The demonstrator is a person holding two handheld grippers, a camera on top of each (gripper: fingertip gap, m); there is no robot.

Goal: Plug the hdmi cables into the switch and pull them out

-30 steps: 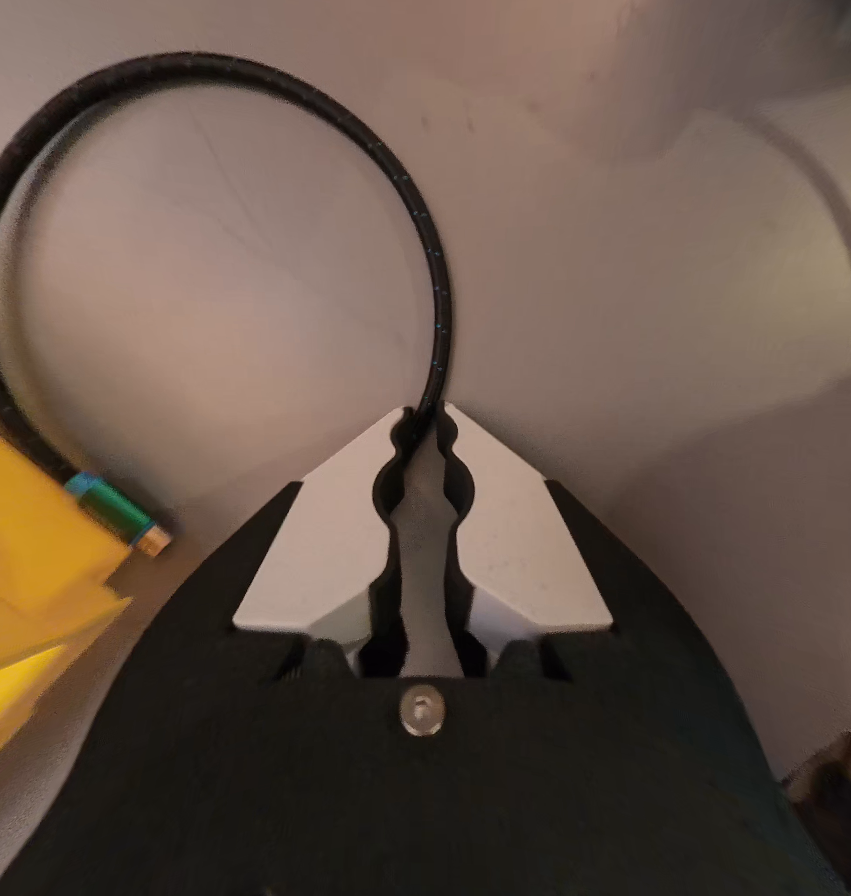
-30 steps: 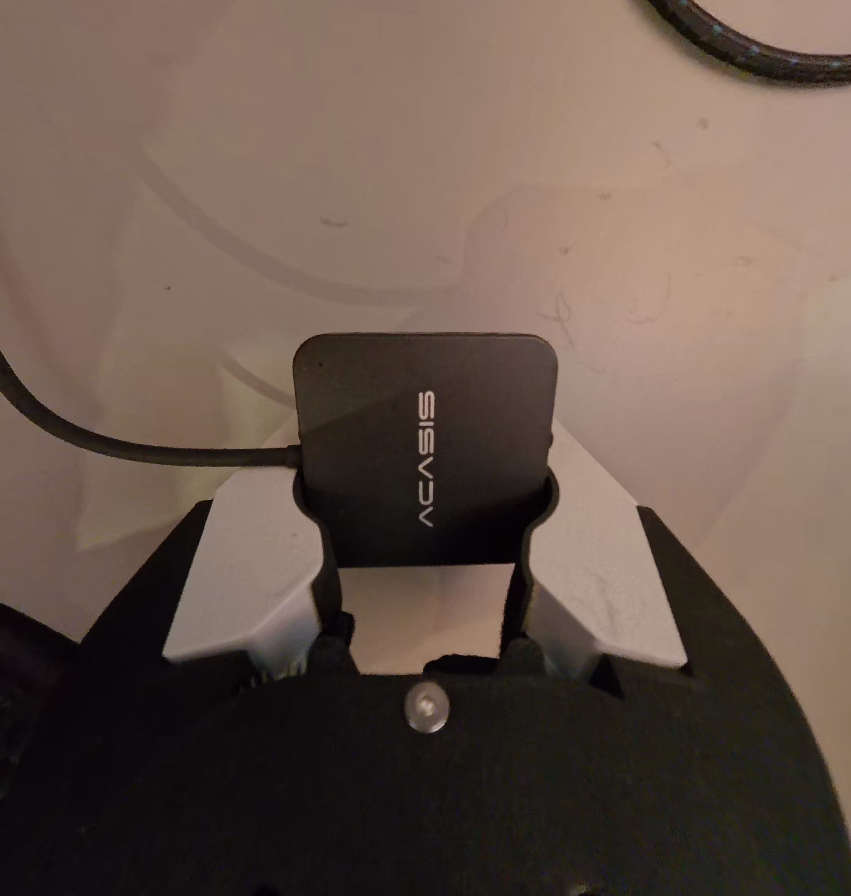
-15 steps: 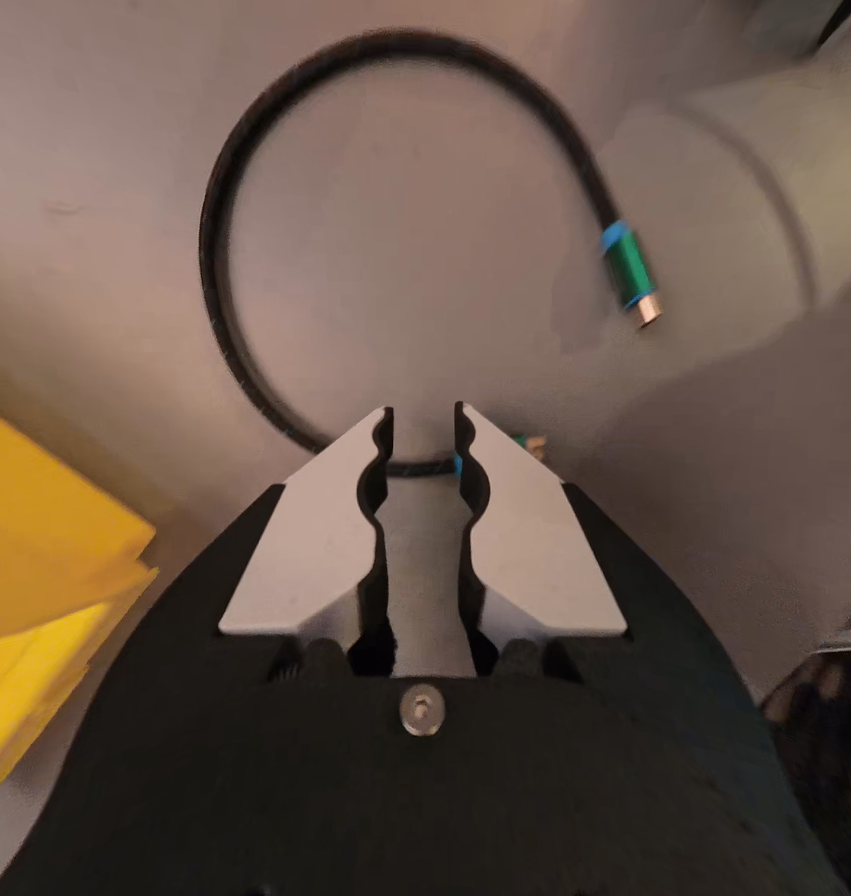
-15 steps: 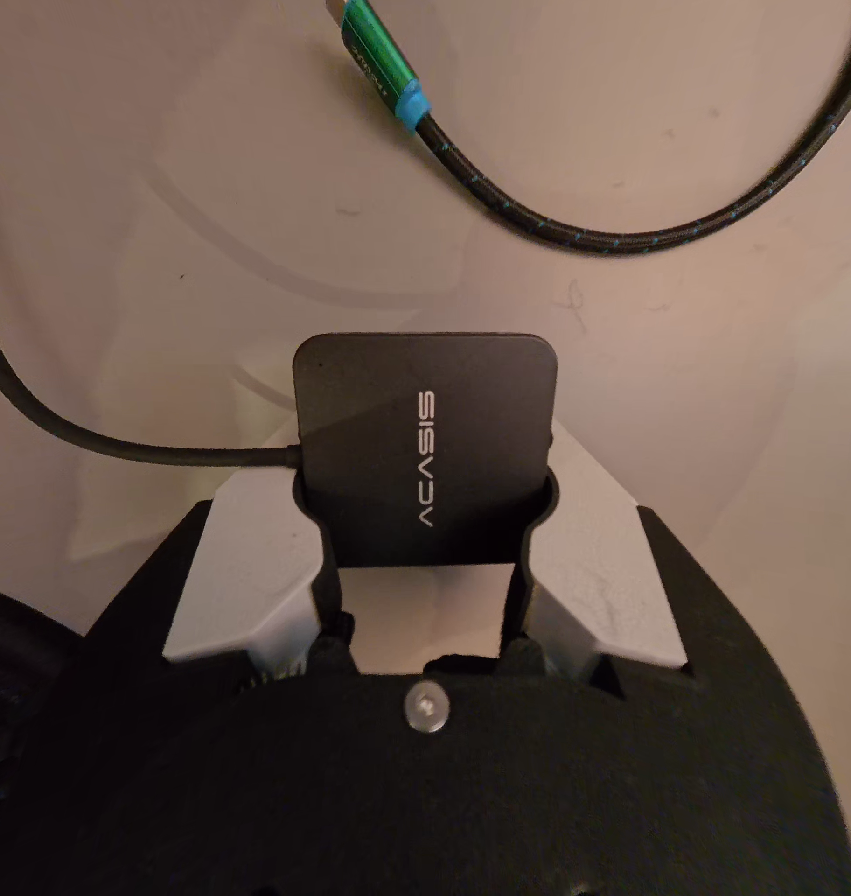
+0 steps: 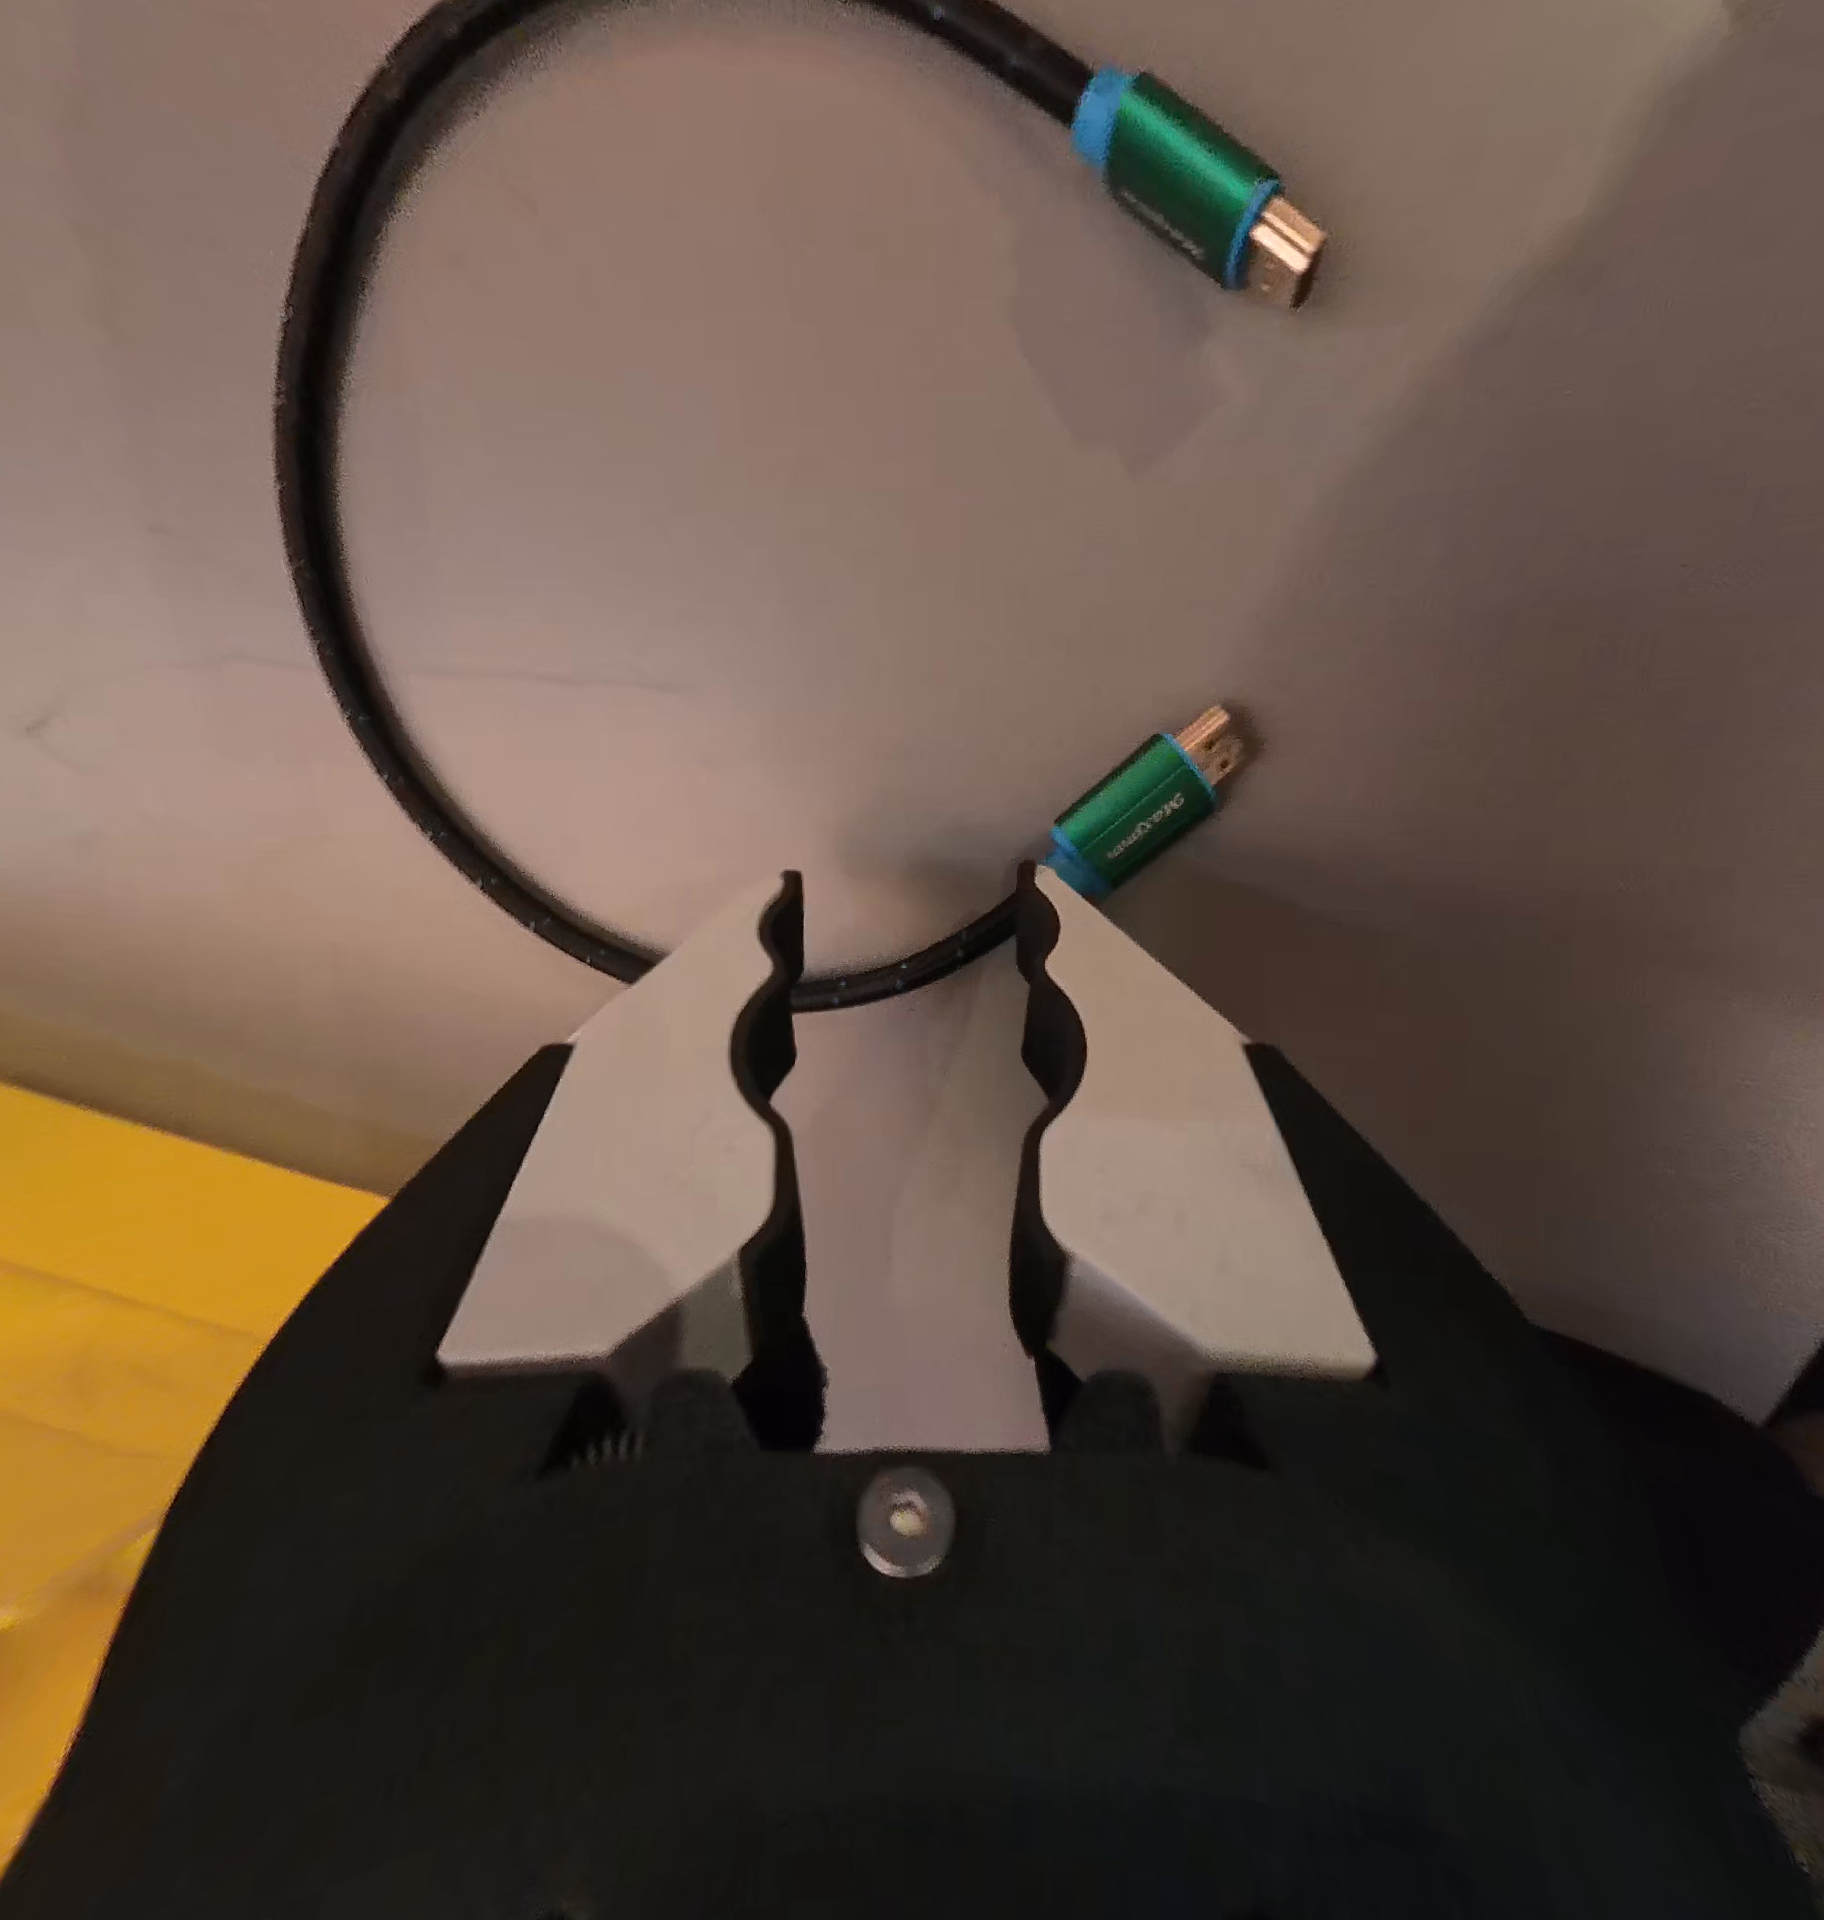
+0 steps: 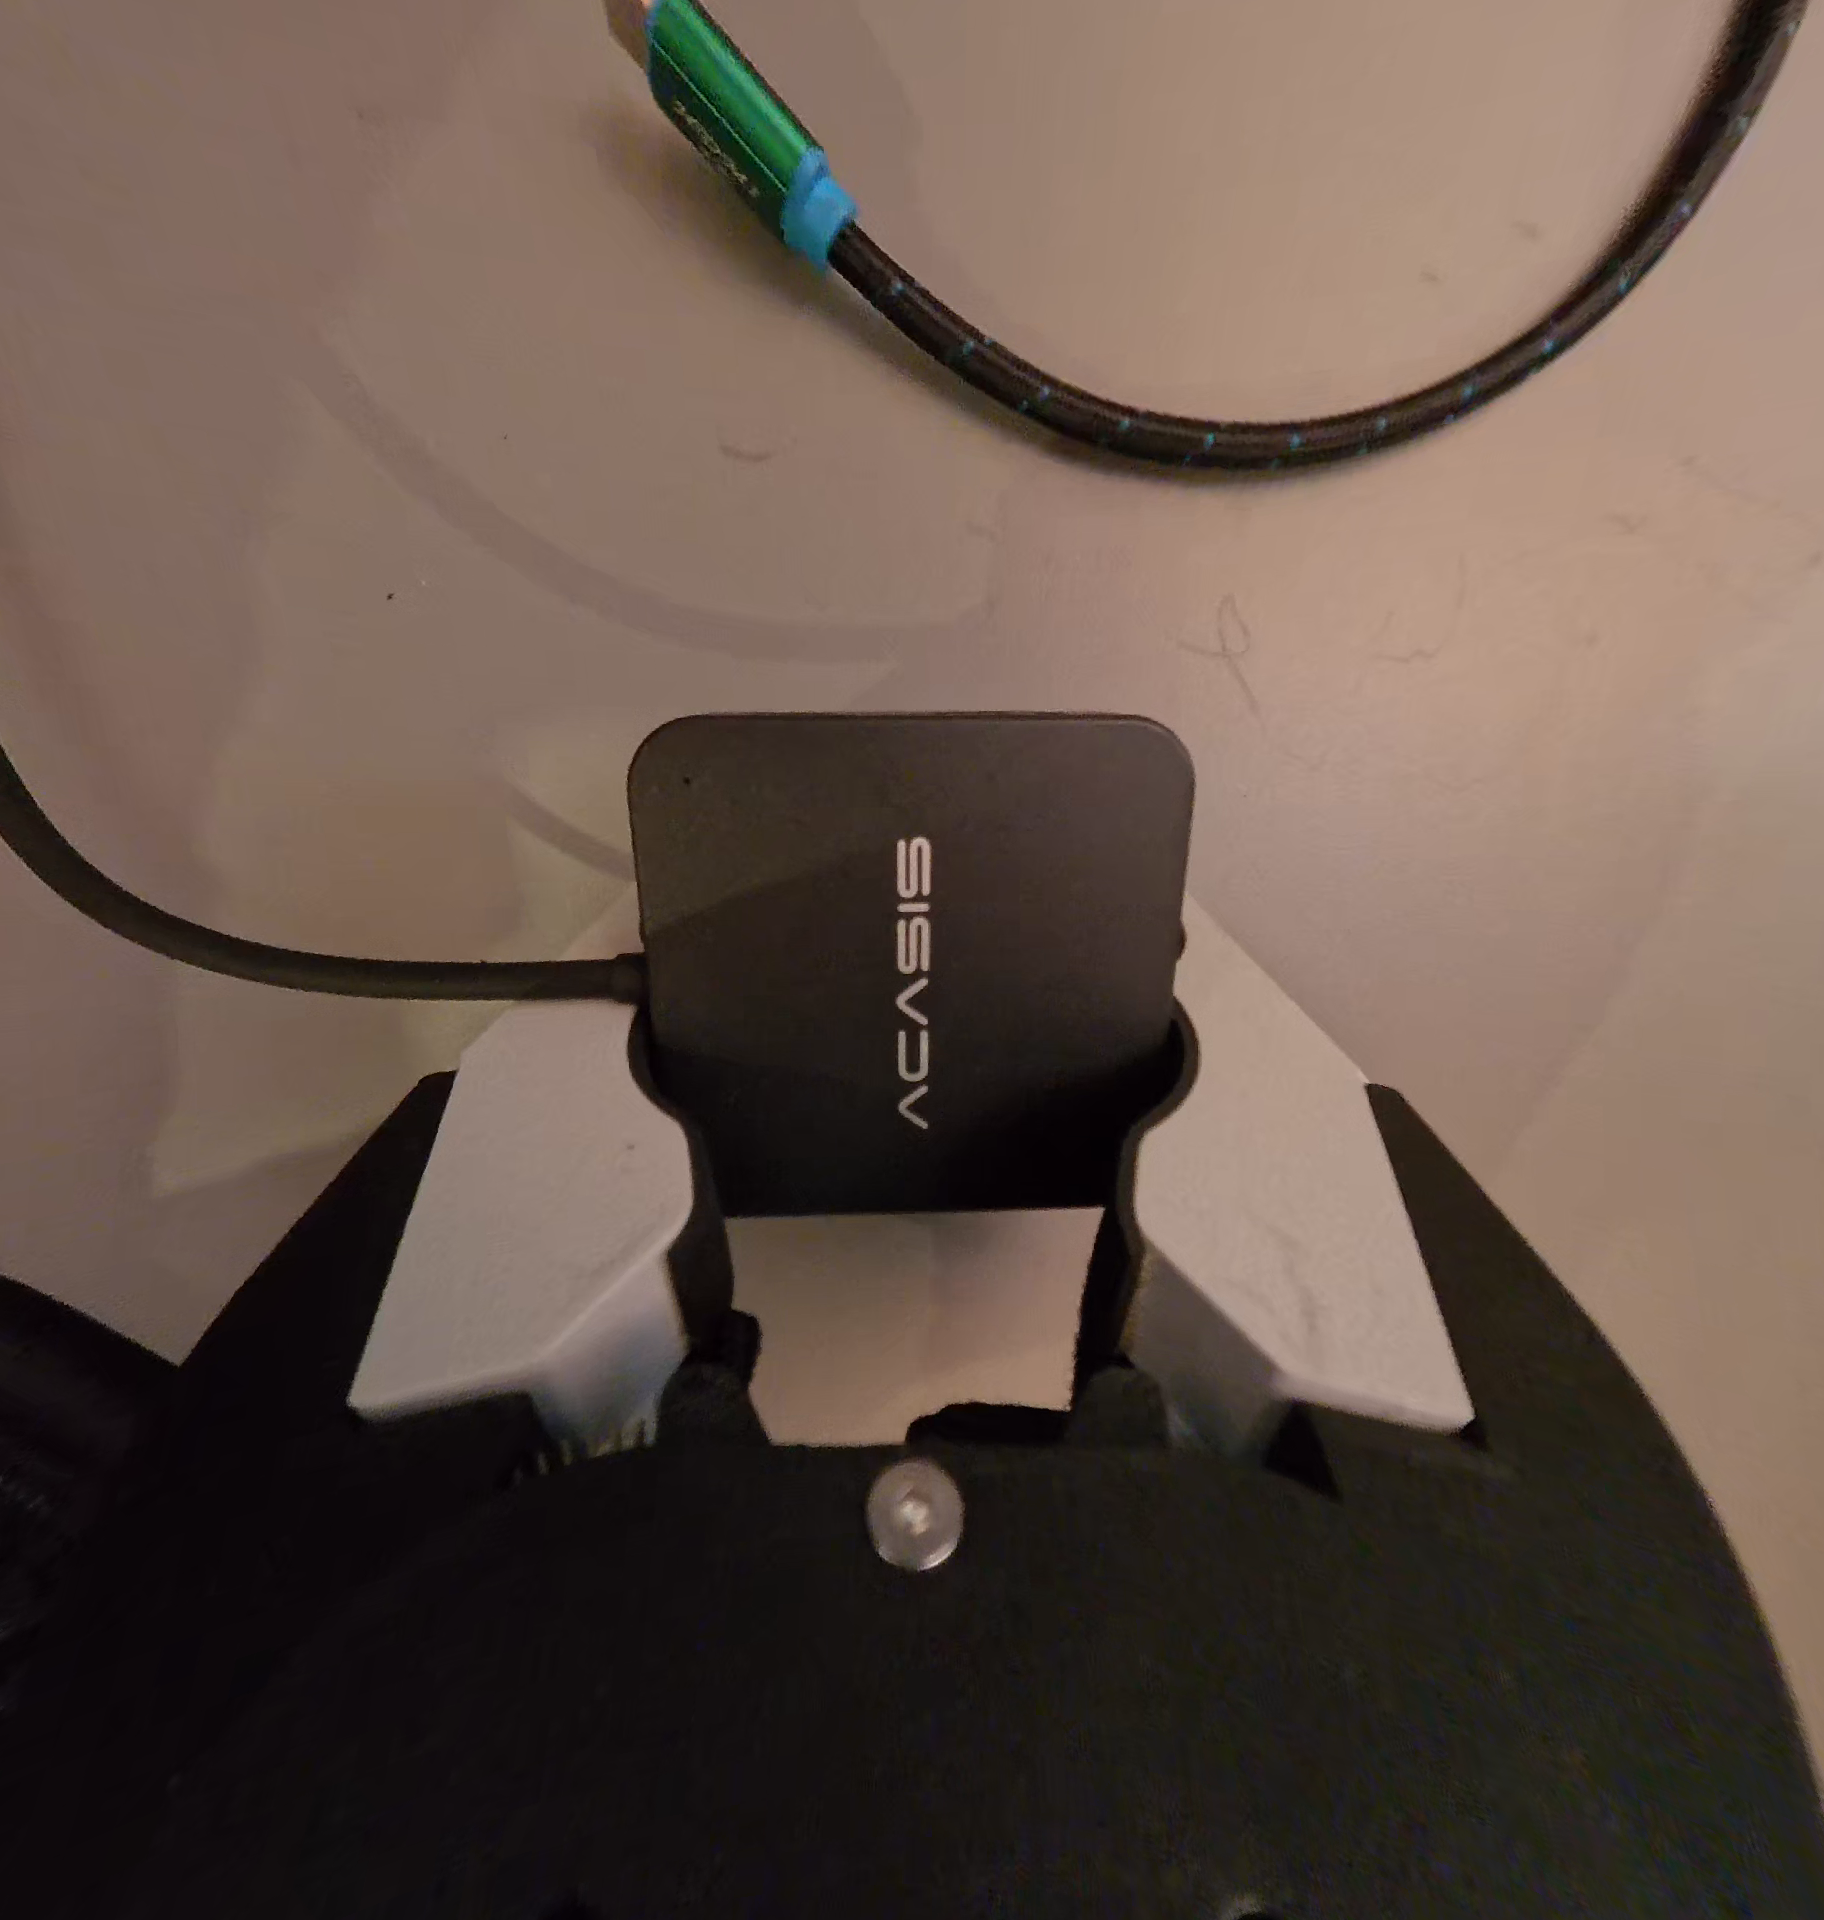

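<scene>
The HDMI switch (image 6: pixel 913 966), a small flat black box with rounded corners, sits clamped between the jaws of my right gripper (image 6: pixel 913 1029), its own thin lead (image 6: pixel 212 935) trailing off to the left. It looks light and rigid, so a side grip should hold it steady. My left gripper (image 5: pixel 908 904) has its jaws parted and empty over the braided HDMI cable (image 5: pixel 305 499), which loops on the pale worktop (image 5: pixel 1510 727). The braid looks springy and would twist if pinched, so I judge the hard green shell of the near plug (image 5: pixel 1136 821) the place to grip. The far plug (image 5: pixel 1178 187) lies beyond, well apart. A yellow box (image 5: pixel 108 1299) sits at my left.
</scene>
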